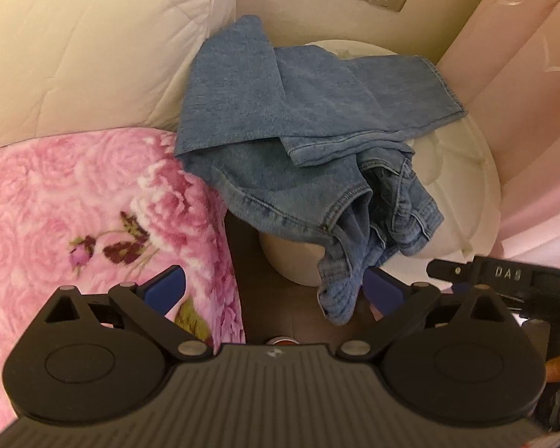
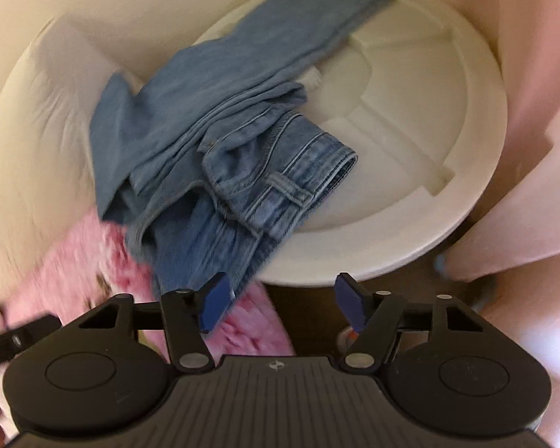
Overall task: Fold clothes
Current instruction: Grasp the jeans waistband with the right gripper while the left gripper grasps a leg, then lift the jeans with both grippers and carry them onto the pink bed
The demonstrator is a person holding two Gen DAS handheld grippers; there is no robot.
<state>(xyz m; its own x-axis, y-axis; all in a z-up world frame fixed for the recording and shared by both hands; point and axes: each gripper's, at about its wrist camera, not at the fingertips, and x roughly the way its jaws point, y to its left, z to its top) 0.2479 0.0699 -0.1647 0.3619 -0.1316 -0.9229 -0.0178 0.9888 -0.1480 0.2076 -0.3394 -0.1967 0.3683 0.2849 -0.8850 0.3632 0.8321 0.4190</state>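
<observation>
Jeans are seen crumpled on a round white table, waistband hanging over its near edge, legs trailing to the far left. Pink floral blanket is seen at left. Left gripper: jaws wide apart, nothing gripped. Right gripper: jaws apart, nothing between. "DAS" is read on the right gripper's side.

The letters "DAS" stand in raised print on a black gripper part, just to the right of the left gripper's jaws. No other words or numbers can be read.
</observation>
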